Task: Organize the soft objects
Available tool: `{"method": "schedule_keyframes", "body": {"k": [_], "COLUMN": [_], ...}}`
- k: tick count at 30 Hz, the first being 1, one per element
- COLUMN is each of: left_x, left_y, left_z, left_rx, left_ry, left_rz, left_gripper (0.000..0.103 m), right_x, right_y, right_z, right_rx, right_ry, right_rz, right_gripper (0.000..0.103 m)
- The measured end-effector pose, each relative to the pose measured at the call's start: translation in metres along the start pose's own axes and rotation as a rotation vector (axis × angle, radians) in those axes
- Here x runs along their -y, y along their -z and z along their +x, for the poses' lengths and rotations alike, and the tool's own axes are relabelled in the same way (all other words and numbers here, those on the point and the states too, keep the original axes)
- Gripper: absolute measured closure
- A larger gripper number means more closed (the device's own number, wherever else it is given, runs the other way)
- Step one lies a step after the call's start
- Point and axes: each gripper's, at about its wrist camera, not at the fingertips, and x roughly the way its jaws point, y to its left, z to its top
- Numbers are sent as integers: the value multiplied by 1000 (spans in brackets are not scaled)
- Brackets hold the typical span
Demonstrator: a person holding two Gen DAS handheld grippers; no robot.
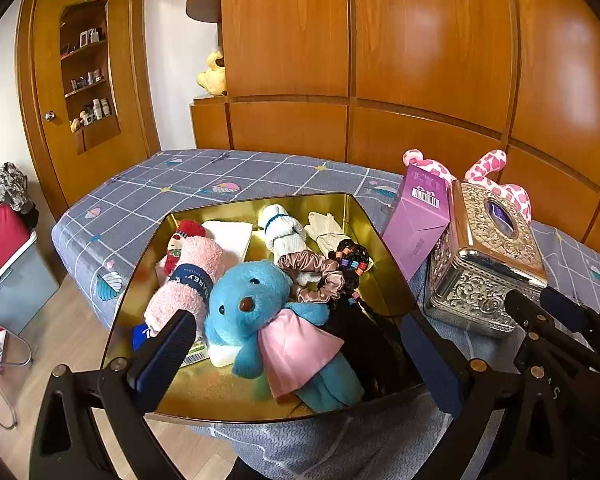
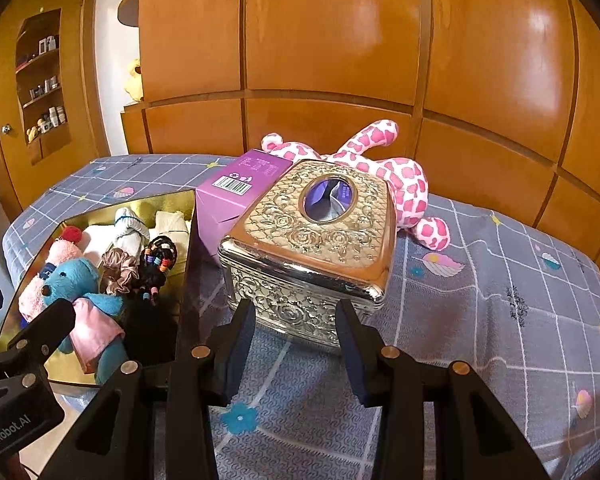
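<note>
A gold tray [image 1: 352, 216] on the bed holds a blue bear in a pink dress [image 1: 260, 312], a pink rolled towel [image 1: 188, 276], a white knit doll [image 1: 284, 232], a brown scrunchie [image 1: 316, 276], beaded hair ties [image 1: 352, 260] and dark hair. My left gripper [image 1: 296, 320] hovers open over the tray's near side, its fingers wide apart on either side of the bear. A pink-spotted plush [image 2: 404, 184] lies behind the silver tissue box [image 2: 320, 236]. My right gripper [image 2: 296, 316] stands partly open just before that box, with nothing between its fingers.
A purple carton [image 2: 232, 200] leans between tray and tissue box. The grey checked bedsheet [image 2: 500, 280] runs to wooden wardrobe panels [image 2: 320, 40] behind. A door with shelves [image 1: 88, 80], a red bag [image 1: 0, 240] and a grey bin [image 1: 20, 288] stand at the left.
</note>
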Motion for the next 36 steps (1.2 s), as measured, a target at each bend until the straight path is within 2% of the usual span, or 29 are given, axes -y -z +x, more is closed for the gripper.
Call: {"method": "schedule_keyframes", "body": {"k": [36], "left_x": [0], "left_y": [2], "left_z": [-1], "left_rx": [11], "left_ry": [-12], "left_rz": [13], "left_gripper": [1], "right_x": [1], "right_y": [1], "right_z": [2], "right_rx": [-7], "right_ry": [-4], "right_rz": [4], "right_gripper": [62]}}
